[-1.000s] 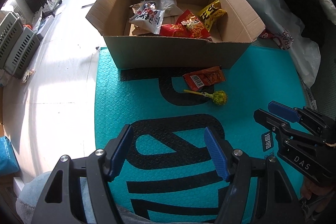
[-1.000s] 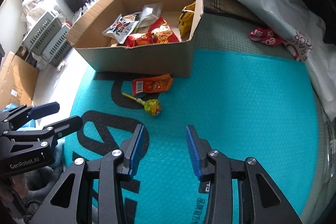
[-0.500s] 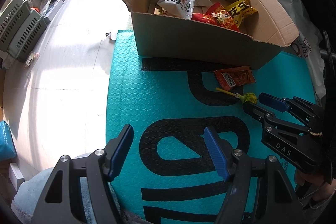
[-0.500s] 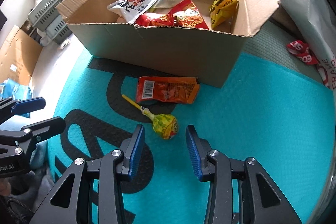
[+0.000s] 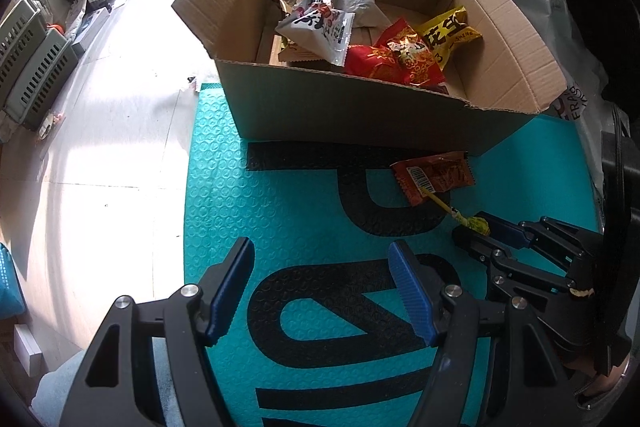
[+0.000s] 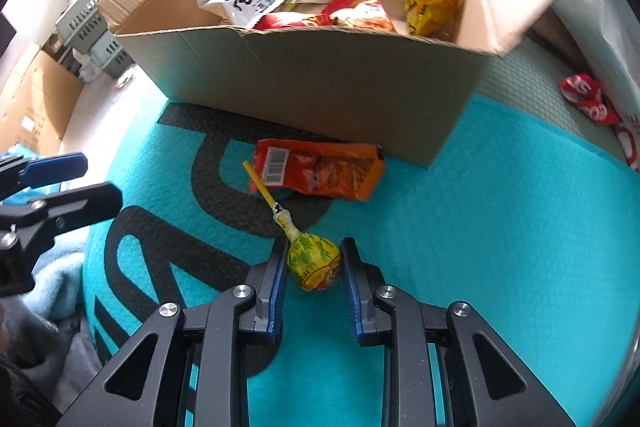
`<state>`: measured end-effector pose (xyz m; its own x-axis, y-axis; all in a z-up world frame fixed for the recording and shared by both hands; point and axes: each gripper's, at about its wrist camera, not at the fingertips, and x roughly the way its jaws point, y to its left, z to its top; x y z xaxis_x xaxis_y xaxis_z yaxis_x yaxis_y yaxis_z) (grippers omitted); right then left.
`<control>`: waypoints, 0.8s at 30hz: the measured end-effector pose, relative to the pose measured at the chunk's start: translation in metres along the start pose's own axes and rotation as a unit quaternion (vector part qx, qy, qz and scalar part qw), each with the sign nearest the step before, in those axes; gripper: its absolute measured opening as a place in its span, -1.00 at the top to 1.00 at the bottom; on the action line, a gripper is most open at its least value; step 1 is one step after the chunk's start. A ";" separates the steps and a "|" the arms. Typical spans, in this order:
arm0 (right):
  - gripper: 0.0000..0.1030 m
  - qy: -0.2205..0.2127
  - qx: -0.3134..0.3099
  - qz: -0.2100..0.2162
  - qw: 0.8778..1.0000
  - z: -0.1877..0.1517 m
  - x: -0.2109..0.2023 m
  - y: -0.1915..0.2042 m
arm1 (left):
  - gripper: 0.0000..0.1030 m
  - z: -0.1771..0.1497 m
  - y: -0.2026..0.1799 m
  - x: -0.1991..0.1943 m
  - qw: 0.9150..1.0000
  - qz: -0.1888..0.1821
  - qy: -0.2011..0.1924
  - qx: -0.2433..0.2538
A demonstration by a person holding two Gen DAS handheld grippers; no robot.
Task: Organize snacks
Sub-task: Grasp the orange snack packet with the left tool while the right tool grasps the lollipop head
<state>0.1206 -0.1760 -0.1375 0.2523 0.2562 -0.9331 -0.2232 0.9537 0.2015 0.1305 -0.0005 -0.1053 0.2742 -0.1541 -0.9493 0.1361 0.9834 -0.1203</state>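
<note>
A yellow lollipop (image 6: 314, 263) lies on the teal mat (image 6: 480, 227), its stick pointing toward an orange snack packet (image 6: 320, 173) in front of the open cardboard box (image 6: 320, 87). My right gripper (image 6: 314, 251) points down over the lollipop's head, and its closing jaws touch the wrapper on both sides. In the left wrist view the same gripper (image 5: 474, 231) sits low at the right around the lollipop (image 5: 478, 225), below the orange packet (image 5: 434, 177). My left gripper (image 5: 320, 255) hangs open over the mat with nothing between its fingers. Several snack bags fill the box (image 5: 360, 115).
A white plastic bag (image 5: 560, 27) lies to the right of the box, with a red wrapper (image 6: 588, 99) on the grey mat beside it. Grey crates (image 5: 32, 67) and a black rack stand at the far left on the pale floor. A person's blue-grey sleeve shows at bottom left.
My right gripper has come down over the lollipop and its jaws have narrowed onto the head. My left gripper has drifted slightly and stays just as wide.
</note>
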 end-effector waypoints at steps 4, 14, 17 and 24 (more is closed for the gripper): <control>0.52 -0.001 0.040 -0.004 0.999 -0.018 -0.013 -0.023 | -0.34 0.005 -0.019 0.009 1.000 -0.019 -0.003 0.013; 0.51 -0.015 0.128 -0.024 0.991 -0.041 -0.048 -0.080 | -0.34 0.028 -0.068 0.031 0.993 -0.055 -0.054 0.084; 0.51 -0.018 0.135 -0.024 0.990 -0.040 -0.049 -0.086 | -0.34 0.035 -0.075 0.042 0.991 -0.059 -0.055 0.103; 0.51 -0.020 0.146 -0.018 0.989 -0.038 -0.054 -0.099 | -0.34 0.045 -0.073 0.073 0.990 -0.105 -0.004 0.095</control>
<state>0.0928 -0.2900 -0.1181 0.2929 0.2216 -0.9301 0.0666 0.9657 0.2511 0.1836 -0.0881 -0.1523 0.2278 -0.3538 -0.9072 0.3676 0.8940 -0.2563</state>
